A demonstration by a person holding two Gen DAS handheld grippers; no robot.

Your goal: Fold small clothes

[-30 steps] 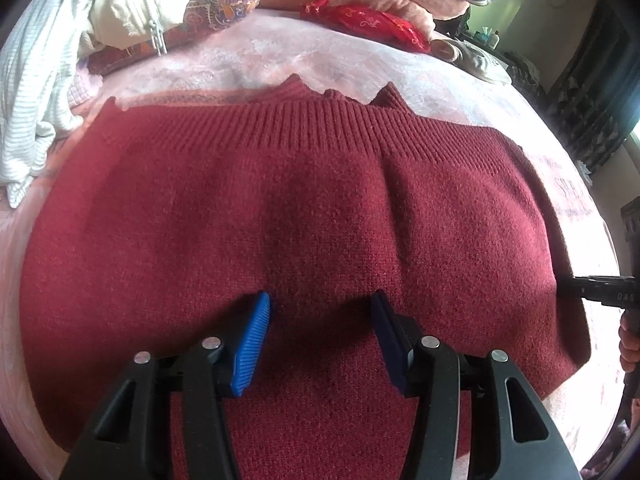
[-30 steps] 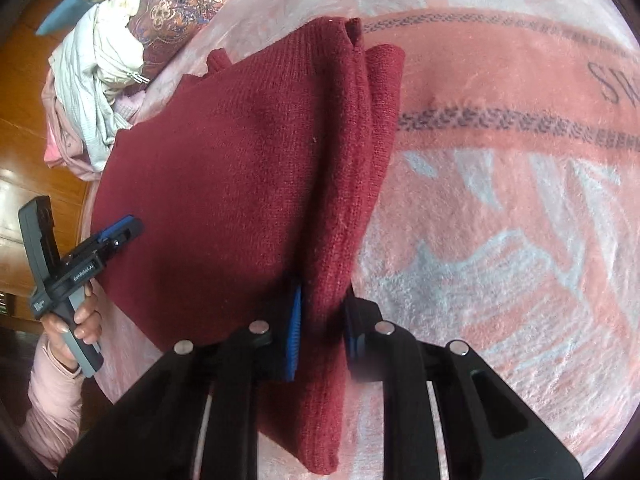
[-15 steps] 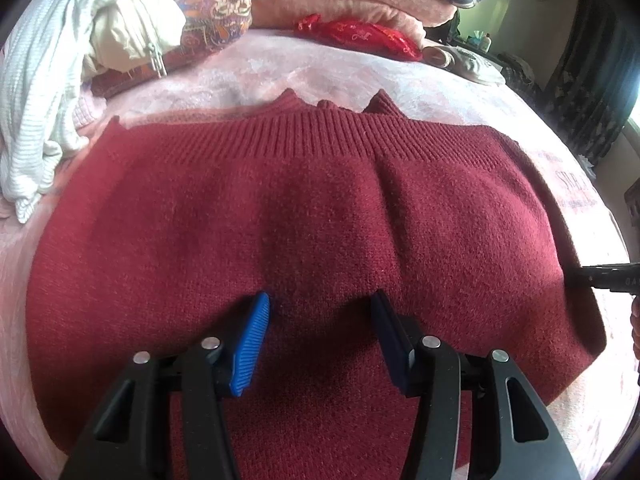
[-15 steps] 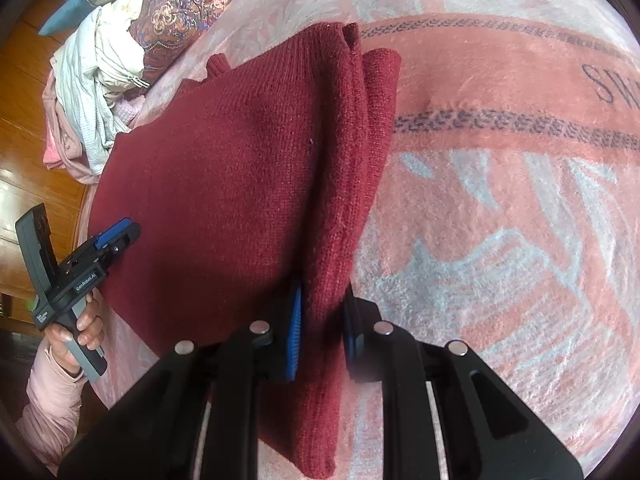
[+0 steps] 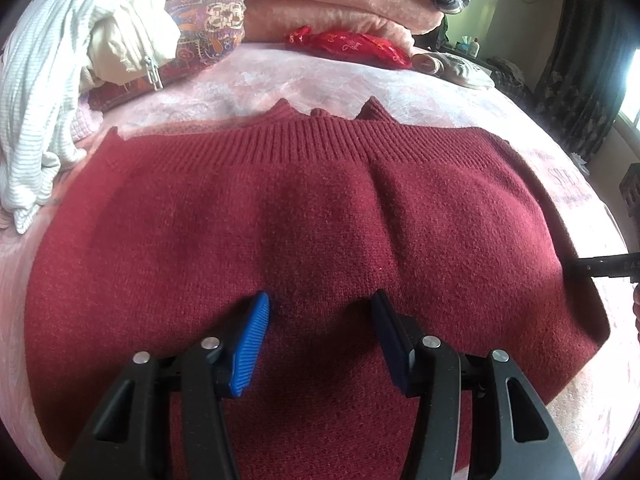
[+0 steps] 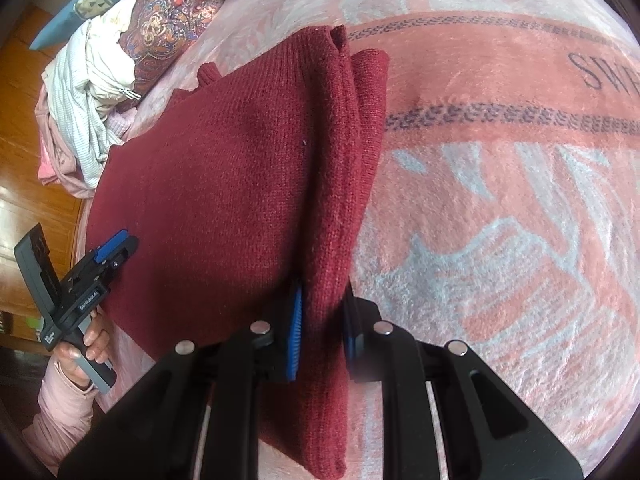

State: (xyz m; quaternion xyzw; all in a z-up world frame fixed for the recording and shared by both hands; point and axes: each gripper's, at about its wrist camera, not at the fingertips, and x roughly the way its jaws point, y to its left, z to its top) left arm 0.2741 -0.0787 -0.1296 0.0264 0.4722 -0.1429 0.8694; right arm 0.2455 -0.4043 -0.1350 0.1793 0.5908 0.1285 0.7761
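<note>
A dark red knitted sweater (image 5: 320, 216) is lying spread across a pink plush blanket (image 6: 500, 208) on a bed, its ribbed hem (image 5: 304, 142) running along the far side in the left wrist view. Its near portion is running out of sight beneath the left claw (image 5: 320, 316), whose ridged blue pads (image 5: 250, 346) are standing wide apart just above the wool, gripping nothing. Whether the pads are touching the knit is hard to judge.

In the right wrist view, the right claw (image 6: 322, 320) is pinching the sweater's thick folded edge, its fingers closed tight on several stacked layers; the fold is hiding most of the far pad. The garment's lower end is disappearing between the claw's black arms. At the left of that view, the left claw (image 6: 118, 246) is appearing again, small, at the sweater's opposite edge, held by a hand (image 6: 90, 340) in a pale pink sleeve that is cut off by the frame.

The blanket is carrying a fuzzy pale leaf pattern, a dark braided stripe and large lettering that is cropped at the right edge and unreadable in full. At the far left, a heap of clothes (image 5: 80, 60) is piling up: white ribbed knit, cream fabric with a zipper, and a paisley print. A shiny red cloth (image 5: 352, 46) is lying beyond the sweater, before folded pink blankets (image 5: 332, 4).
</note>
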